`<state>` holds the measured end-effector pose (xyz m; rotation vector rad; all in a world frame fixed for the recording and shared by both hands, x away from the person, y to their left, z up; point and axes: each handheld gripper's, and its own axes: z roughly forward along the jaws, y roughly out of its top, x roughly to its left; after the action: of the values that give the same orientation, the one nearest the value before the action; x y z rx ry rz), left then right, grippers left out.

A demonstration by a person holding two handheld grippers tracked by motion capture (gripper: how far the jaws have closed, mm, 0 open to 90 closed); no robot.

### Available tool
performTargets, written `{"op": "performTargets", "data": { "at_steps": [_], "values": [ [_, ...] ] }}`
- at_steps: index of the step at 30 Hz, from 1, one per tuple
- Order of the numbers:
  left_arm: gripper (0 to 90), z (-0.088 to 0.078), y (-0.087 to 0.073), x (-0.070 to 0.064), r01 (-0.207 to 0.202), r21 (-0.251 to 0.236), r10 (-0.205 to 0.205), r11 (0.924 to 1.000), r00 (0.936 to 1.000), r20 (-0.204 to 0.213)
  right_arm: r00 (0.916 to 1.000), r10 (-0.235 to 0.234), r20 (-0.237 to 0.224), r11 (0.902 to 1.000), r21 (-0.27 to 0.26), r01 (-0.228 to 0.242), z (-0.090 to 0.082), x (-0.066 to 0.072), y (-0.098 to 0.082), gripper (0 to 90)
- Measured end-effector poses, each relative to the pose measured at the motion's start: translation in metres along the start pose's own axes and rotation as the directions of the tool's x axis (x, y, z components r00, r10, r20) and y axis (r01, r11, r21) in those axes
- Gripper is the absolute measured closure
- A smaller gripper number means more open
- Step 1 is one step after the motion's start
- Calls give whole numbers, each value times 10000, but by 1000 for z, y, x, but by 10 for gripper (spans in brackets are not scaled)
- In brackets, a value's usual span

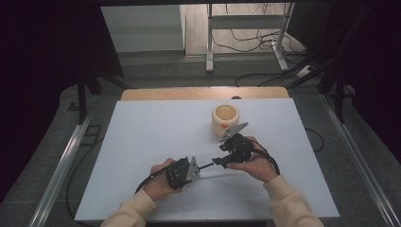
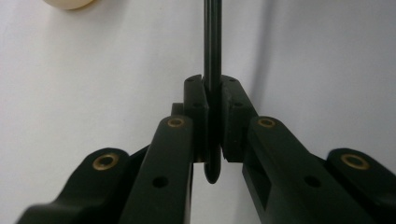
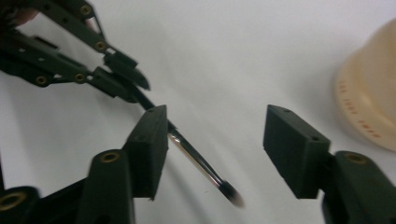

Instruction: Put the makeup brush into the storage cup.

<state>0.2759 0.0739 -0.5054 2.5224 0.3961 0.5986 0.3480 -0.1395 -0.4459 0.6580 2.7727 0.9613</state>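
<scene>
Passing: thin brush [image 3: 196, 161] clamped in left gripper [image 2: 213, 116] fingers.
Right gripper [image 3: 215, 140]: fingers parted, nothing held; withdraw straight.

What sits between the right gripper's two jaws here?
In the right gripper view, a thin black brush runs between the open jaws of the right gripper, unpressed; its far end is clamped by the left gripper.

This looks like a lab or recording room rather than a home. A white table [image 1: 156, 142] stands alone on grey carpet [image 1: 47, 156], with dark curtains [image 1: 47, 56] at left and right (like a booth). At the far side, loose cables [image 1: 250, 40] trail around a metal stand [image 1: 246, 28].
</scene>
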Motion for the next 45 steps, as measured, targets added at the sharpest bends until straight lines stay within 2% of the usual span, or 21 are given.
{"op": "performTargets", "data": {
  "at_steps": [2,4,7,14,20,27,33,39,42,45],
  "values": [
    [833,-1,-1,1,140,-67,-140,9999,9999,-39,9998,191,96,9993,-320,-187,-4,-3,-2,334],
    [832,-2,-2,2,100,59,-100,9999,9999,-94,9988,463,167,9973,-575,-452,-7,-6,-3,296],
    [832,-2,-3,2,343,-112,-344,9993,9994,-105,9973,702,235,9937,-889,-678,-11,-10,-7,256],
    [833,-3,-10,7,690,-66,-690,9976,9976,-60,9922,1222,242,9811,-1541,-1171,-20,-16,-21,201],
    [833,-7,-14,11,1107,-220,-1103,9936,9938,168,9903,1371,231,9712,-1998,-1298,-27,-18,-32,185],
    [833,-9,-17,15,1349,-258,-1344,9905,9907,229,9885,1488,269,9589,-2481,-1376,-33,-19,-41,170],
    [833,-12,-21,19,1582,-343,-1577,9868,9873,169,9829,1767,519,9494,-2724,-1563,-37,-20,-56,171],
    [832,-15,-24,22,1743,-410,-1742,9838,9847,65,9732,2175,740,9363,-2975,-1866,-43,-25,-78,171],
    [833,-18,-26,24,1970,-585,-1966,9786,9804,129,9690,2343,779,9289,-3120,-1995,-45,-27,-87,169],
    [832,-22,-29,27,2284,-789,-2273,9704,9736,224,9648,2426,1016,9314,-3025,-2023,-44,-27,-94,168]
  ]
}}
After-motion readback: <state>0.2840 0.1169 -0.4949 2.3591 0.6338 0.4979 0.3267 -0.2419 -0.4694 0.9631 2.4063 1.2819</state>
